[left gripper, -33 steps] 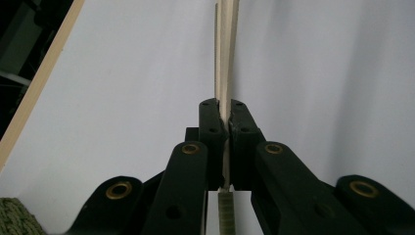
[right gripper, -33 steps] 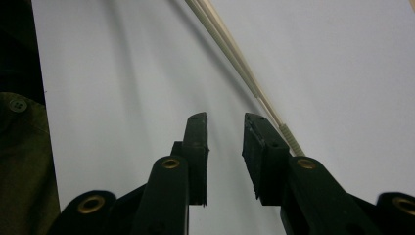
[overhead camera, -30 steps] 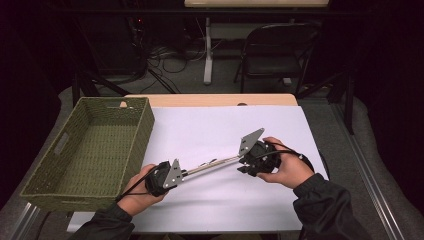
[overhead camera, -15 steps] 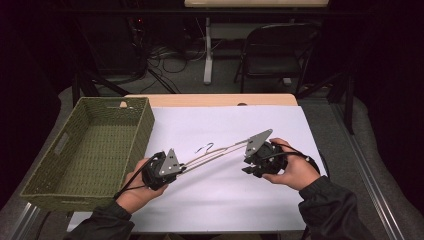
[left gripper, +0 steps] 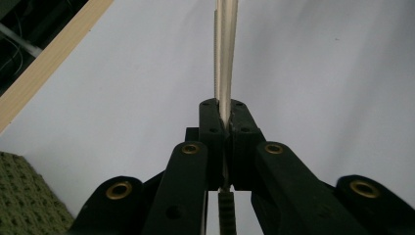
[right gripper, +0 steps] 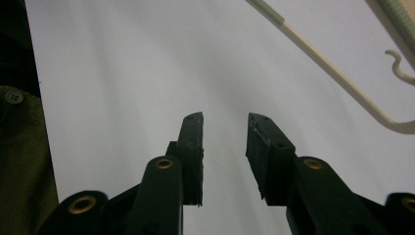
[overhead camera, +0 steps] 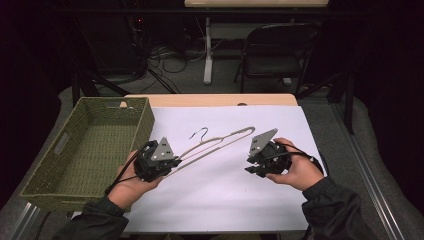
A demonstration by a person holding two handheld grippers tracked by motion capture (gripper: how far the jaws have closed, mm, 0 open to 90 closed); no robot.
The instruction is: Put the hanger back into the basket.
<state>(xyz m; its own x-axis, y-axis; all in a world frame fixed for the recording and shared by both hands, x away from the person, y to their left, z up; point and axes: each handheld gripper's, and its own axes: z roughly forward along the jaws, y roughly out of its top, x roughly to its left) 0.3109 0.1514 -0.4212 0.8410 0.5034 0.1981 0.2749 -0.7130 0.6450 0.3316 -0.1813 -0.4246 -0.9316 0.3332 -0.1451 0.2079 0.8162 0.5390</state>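
Hanger (overhead camera: 215,145), cream w/ a dark wire hook (overhead camera: 200,133), is held at one end only: the left gripper (overhead camera: 172,162) is clenched on its arm, pads tight on the thin bar in the left gripper view (left gripper: 225,58). From there it slants out over the white sheet (overhead camera: 220,200), far end near the right gripper (overhead camera: 252,162) but apart from it. Right gripper has let go; jaws have just been opening, nothing between them, hanger off to the side in the right gripper view (right gripper: 337,78).

Risks, near to far:
- One-end grip on a long thin bar: the free end's weight can twist it in the pads, so it prob. droops or swivels.
- Pinch is narrow; a quick swing could slide the bar out, dropping it on the sheet.
- Basket (overhead camera: 85,150) sits just left of the left hand; if that's the target, the long end or hook may catch the woven rim.
- Hook could snag the right gripper's cable (overhead camera: 310,159) if swung that way.
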